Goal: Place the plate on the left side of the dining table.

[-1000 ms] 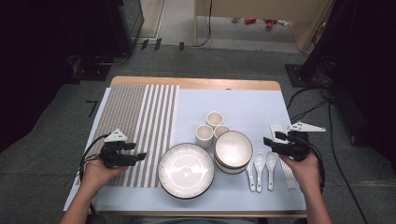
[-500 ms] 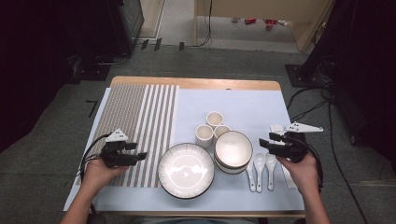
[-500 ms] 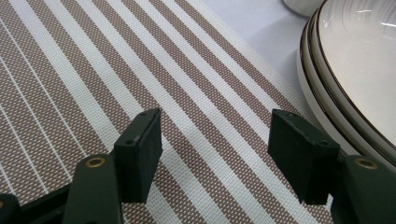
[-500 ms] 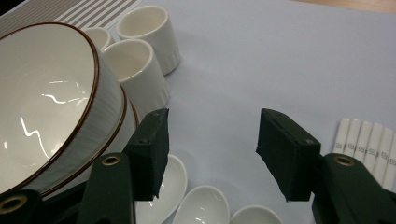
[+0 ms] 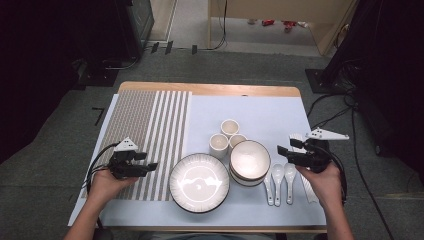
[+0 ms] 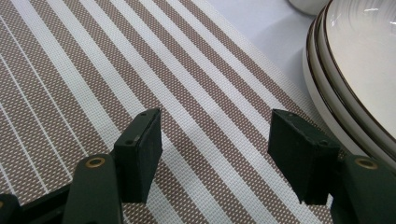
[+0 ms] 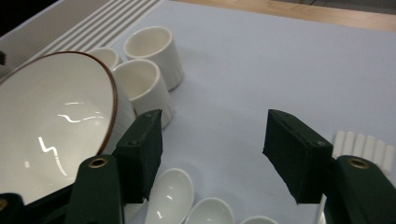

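We hold our right gripper (image 5: pixel 287 150), jaws just opening and empty, just beside the bowl (image 5: pixel 250 160), above the spoons (image 5: pixel 278 172). Our left gripper (image 5: pixel 150 165) gapes empty over the striped mat (image 5: pixel 150 120), near the plate (image 5: pixel 199 182). The worktop (image 5: pixel 210 89) stands on grey carpet.

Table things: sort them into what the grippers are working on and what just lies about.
In hand: stacked bowls, spoons, plates, striped mat, left gripper, right gripper.
Lying about: three cups, white ridged rest, floor cables.
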{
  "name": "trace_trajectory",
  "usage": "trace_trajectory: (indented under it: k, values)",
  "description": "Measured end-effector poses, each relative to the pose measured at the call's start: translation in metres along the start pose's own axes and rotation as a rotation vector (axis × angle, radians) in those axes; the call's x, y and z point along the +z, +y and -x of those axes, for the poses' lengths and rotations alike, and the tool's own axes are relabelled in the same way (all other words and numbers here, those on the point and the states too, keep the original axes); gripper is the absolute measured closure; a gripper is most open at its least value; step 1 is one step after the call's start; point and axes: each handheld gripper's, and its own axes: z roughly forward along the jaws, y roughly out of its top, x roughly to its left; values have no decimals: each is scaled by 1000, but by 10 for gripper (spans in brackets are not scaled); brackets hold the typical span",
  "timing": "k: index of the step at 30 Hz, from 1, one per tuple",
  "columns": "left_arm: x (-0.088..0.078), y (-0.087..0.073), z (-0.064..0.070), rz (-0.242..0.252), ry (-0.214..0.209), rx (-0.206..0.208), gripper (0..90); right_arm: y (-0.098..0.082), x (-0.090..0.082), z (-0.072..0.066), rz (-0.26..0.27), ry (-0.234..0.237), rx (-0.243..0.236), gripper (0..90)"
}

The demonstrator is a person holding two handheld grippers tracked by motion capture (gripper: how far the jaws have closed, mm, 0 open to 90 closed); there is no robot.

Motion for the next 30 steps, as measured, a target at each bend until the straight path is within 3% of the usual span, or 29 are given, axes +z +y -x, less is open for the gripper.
trace_trajectory:
  k: [4,15,30]
  values:
    - [0,1,0,-2,-1,1,362,1,-4,-2,1,29,19,388]
    - [2,2,1,-6,-8,2,363,6,-10,-17,26,49,-50,398]
    - [1,4,4,-8,-16,-14,363,12,-14,-30,19,97,-66,372]
